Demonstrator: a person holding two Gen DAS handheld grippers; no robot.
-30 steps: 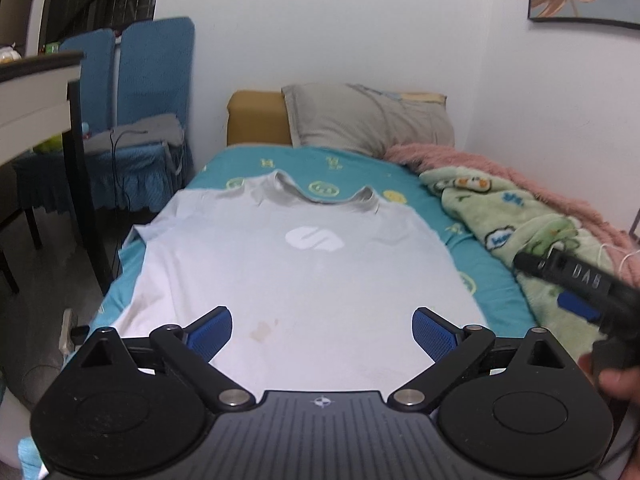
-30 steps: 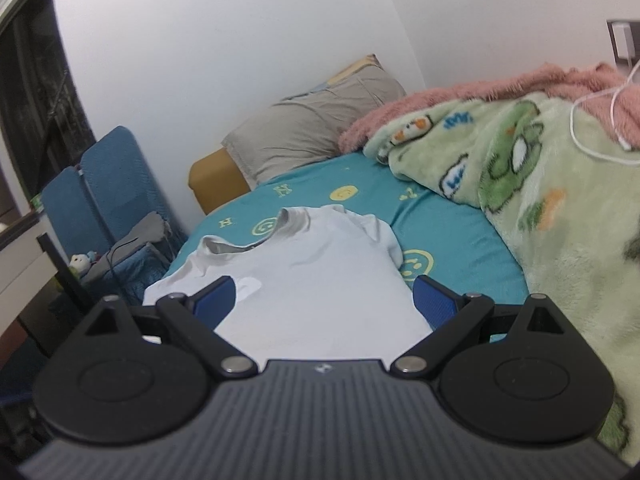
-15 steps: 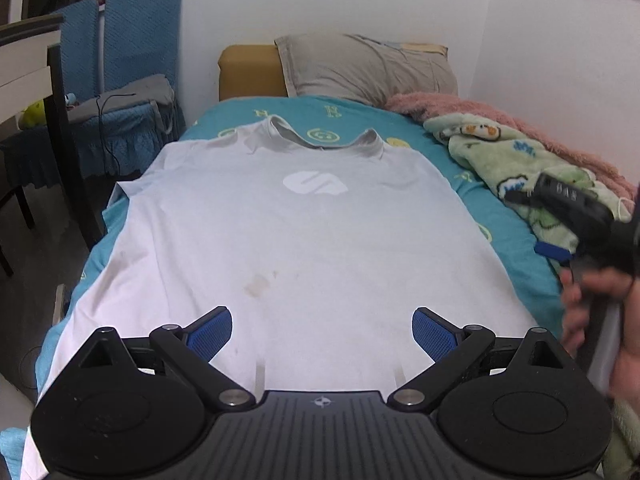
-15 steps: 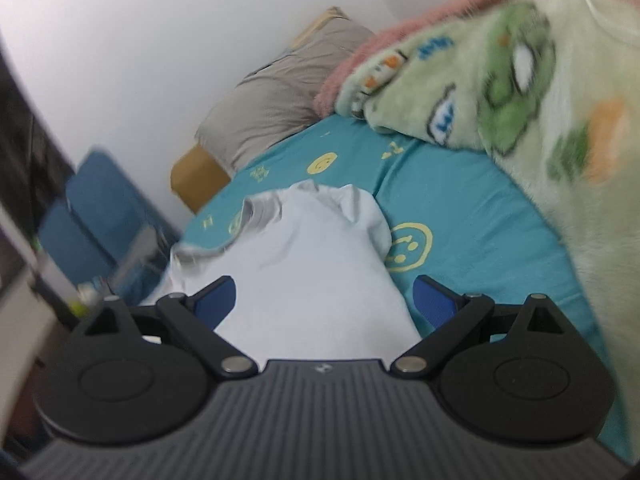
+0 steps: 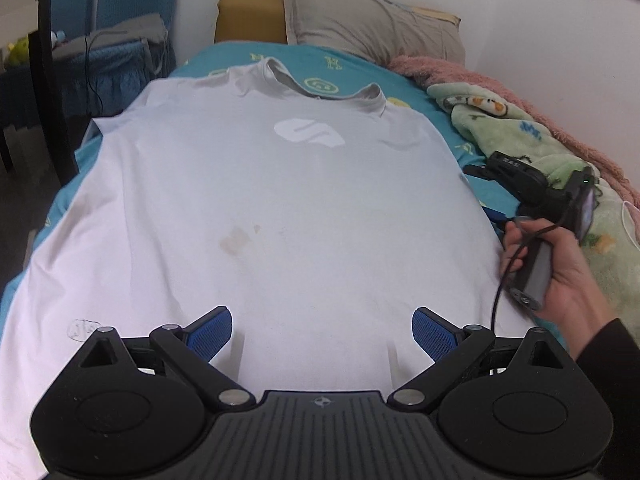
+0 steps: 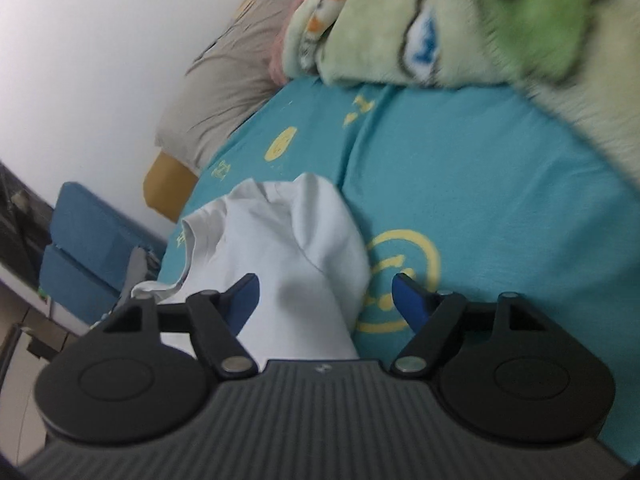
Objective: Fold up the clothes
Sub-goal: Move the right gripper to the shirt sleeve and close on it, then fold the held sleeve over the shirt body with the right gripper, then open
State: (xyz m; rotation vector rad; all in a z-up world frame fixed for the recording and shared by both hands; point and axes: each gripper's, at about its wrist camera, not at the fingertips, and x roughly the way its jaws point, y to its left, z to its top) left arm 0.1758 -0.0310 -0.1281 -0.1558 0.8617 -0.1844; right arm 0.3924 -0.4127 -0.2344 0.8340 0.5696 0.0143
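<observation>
Hovering over the hem, my left gripper (image 5: 322,334) has its jaws spread wide with nothing between them; the white T-shirt (image 5: 280,200) lies flat on the teal bed sheet (image 5: 332,60), stretching ahead of them toward the grey pillow (image 5: 372,24). My right gripper (image 6: 326,300) is equally wide, the shirt's right sleeve edge between its fingers, untouched. The green blanket (image 6: 460,20) sits beyond, to the right.

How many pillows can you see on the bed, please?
1: a grey pillow lies at the head of the bed, against the wall, beyond the white T-shirt. The green blanket may hide others.
</observation>
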